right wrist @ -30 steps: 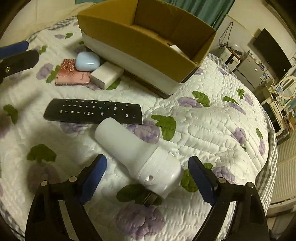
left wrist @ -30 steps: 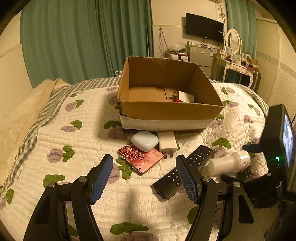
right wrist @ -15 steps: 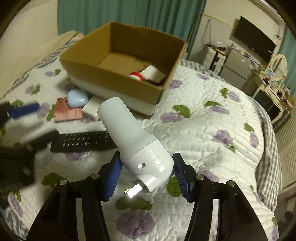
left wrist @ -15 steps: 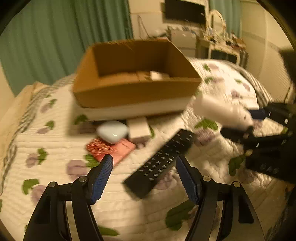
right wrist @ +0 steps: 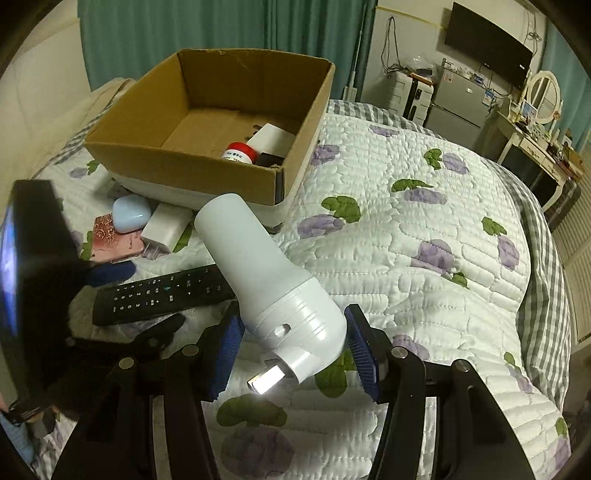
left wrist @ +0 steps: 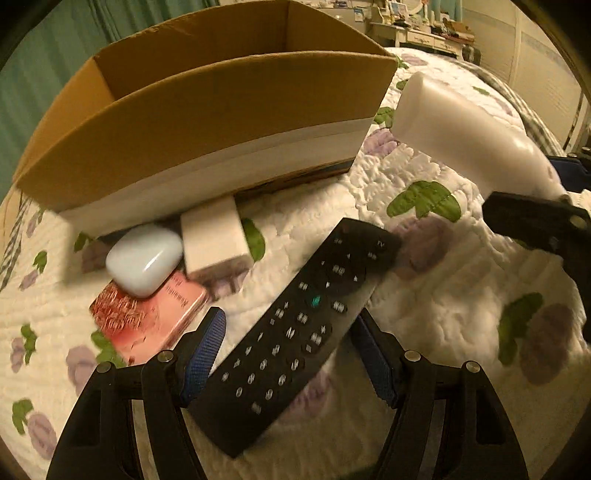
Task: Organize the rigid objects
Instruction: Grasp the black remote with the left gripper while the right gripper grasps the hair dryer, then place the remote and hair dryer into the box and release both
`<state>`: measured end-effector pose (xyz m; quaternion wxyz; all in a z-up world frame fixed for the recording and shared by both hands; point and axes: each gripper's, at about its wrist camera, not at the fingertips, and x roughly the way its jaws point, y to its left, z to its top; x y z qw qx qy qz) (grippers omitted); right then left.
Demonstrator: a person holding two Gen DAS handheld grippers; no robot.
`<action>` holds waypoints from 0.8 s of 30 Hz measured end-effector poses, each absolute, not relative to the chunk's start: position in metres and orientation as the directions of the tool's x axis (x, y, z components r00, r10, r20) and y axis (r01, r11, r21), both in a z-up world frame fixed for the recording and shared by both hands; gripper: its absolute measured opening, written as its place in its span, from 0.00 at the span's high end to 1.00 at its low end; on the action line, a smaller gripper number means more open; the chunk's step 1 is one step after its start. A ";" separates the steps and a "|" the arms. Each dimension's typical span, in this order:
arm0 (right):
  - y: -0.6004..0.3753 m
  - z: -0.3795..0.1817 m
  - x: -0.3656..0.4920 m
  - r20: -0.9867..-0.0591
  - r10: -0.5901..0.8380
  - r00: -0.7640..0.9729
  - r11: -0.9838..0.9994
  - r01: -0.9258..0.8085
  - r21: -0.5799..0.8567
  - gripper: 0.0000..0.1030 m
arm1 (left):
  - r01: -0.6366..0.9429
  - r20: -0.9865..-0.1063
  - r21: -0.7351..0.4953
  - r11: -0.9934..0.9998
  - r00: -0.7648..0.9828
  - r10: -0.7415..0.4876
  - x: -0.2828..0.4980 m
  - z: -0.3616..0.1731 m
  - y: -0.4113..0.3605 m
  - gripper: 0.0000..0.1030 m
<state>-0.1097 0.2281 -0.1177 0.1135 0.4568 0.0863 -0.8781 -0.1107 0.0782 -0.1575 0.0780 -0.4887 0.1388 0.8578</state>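
Quilted bedspread [right wrist: 406, 229] with purple flowers and green leaves fills the scene, teal curtains [right wrist: 221, 29] hanging behind it. Over on the left, the left gripper [left wrist: 288, 354] sits low with its jaws apart, straddling the near end of a black remote control [left wrist: 306, 325] that lies flat on the quilt; I cannot tell whether the blue pads actually touch it, so call it released. Just beyond its left finger there's a pink patterned card box [left wrist: 147, 317] with a pale blue rounded case [left wrist: 144, 262] resting on top, and a small white block [left wrist: 214, 236] touching the case's right side. All three are tucked against the front wall of the open cardboard box [right wrist: 184, 173], which stands on the quilt. Inside that box, from the right wrist view, a red-capped jar [right wrist: 240, 151] and a white adapter [right wrist: 271, 138] sit in the near right corner. Moving right, the right gripper [right wrist: 291, 354] is clenched on the wide ribbed base of a white flashlight-shaped lamp [right wrist: 266, 273], held up off the quilt and tilted, its narrow end pointing toward the box and a metal plug poking back between the fingers. Far right, a dresser with a round mirror [right wrist: 543, 92], a grey fridge [right wrist: 461, 103] and a wall television [right wrist: 487, 40].
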 end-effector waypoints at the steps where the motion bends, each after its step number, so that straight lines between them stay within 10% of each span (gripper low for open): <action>1: 0.228 -0.118 -0.110 -0.822 -0.119 -0.557 -0.960 0.277 -0.049 0.46 | -0.273 -0.863 0.161 -0.949 -0.505 -0.001 -0.111 -0.158 0.078 0.31; 9: 0.228 -0.111 -0.106 -0.814 -0.116 -0.569 -0.959 0.277 -0.057 0.46 | -0.276 -0.843 0.133 -0.952 -0.536 0.038 -0.089 -0.139 0.067 0.73; 24: 0.218 -0.026 -0.099 -0.726 -0.153 -0.670 -0.946 0.311 -0.088 0.46 | -0.200 -0.705 0.077 -0.977 -0.703 0.089 -0.067 -0.013 0.039 0.81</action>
